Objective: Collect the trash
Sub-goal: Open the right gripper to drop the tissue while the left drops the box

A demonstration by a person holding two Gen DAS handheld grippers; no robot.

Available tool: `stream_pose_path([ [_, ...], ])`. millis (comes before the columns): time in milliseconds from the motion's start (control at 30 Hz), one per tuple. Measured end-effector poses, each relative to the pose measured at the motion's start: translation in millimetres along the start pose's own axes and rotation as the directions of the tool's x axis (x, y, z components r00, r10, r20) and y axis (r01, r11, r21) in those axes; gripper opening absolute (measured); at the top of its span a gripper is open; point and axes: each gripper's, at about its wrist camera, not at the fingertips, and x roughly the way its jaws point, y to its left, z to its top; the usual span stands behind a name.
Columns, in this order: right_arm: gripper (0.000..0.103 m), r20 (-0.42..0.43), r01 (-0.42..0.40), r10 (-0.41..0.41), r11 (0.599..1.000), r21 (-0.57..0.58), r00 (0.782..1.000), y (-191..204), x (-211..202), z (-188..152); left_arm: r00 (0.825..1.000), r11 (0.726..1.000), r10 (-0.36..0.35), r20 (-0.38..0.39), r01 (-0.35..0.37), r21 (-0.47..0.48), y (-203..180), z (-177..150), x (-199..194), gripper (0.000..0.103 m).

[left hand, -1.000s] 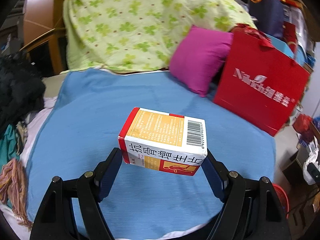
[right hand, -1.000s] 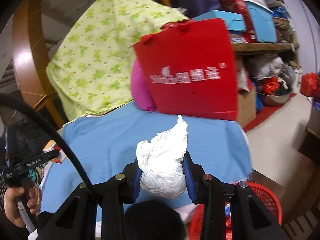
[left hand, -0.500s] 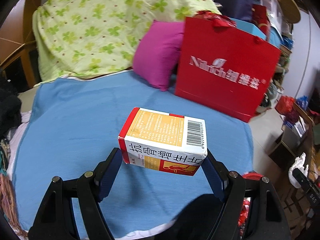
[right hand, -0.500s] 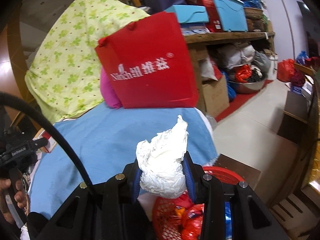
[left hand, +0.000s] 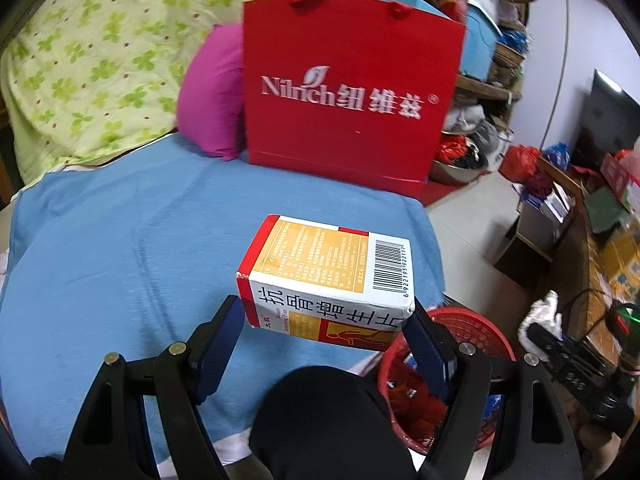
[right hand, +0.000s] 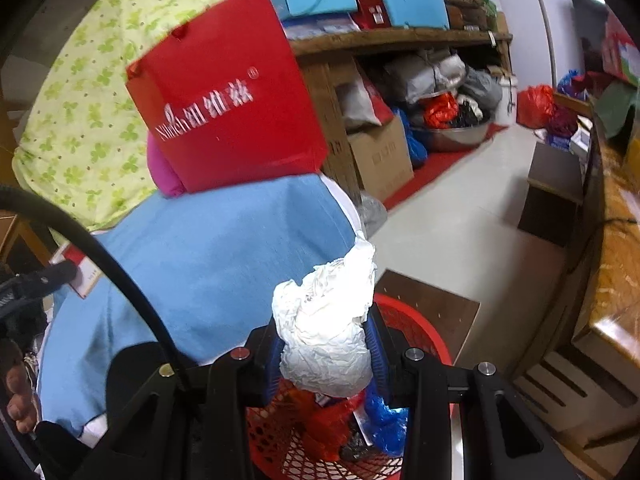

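Over the near edge of a blue-covered bed, the left gripper [left hand: 326,324] clamps a medicine carton [left hand: 326,282] between its blue pads, the box held level with its barcode to the right and clear of the blue sheet [left hand: 120,240] below. The right gripper [right hand: 324,354] squeezes a crumpled white paper wad [right hand: 326,320] directly above a red mesh basket [right hand: 416,332] that stands on the floor just beside the bed's right edge and holds red and blue plastic scraps. In the left wrist view the same basket [left hand: 472,328] shows at lower right, just past the carton. At the far side of the bed a red gift bag [left hand: 348,100] stands upright against a magenta pillow [left hand: 212,100], with a green clover-print quilt [left hand: 88,60] heaped to the left. Farther right, a cluttered wooden shelf [right hand: 400,36] carries blue boxes above a cardboard box [right hand: 380,156] on the floor
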Motion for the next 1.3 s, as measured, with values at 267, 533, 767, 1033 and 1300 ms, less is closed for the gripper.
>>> stream_pose_path([
  [267,0.051,-0.059,0.018,-0.018,1.0,-0.01,0.998,-5,28,1,1.0,0.999,-0.024,-0.017,0.024,0.026,-18,-6,4,0.08],
  [533,0.075,-0.053,0.068,-0.064,0.996,0.061,0.997,-21,29,2,0.999,0.999,-0.033,-0.03,0.033,0.027,-23,-8,11,0.08],
  [767,0.075,0.001,0.084,-0.084,0.994,0.071,0.996,-26,-5,1,0.996,0.996,-0.066,-0.052,0.069,0.056,-41,-12,16,0.08],
  [1033,0.075,0.133,0.073,-0.082,0.994,0.078,0.988,-25,-53,17,0.987,0.987,-0.117,-0.114,0.129,0.098,-76,-21,34,0.08],
  [1300,0.075,0.192,0.113,-0.124,0.991,0.07,0.973,-30,-73,21,0.978,0.977,-0.129,-0.166,0.154,0.147,-103,-32,47,0.08],
])
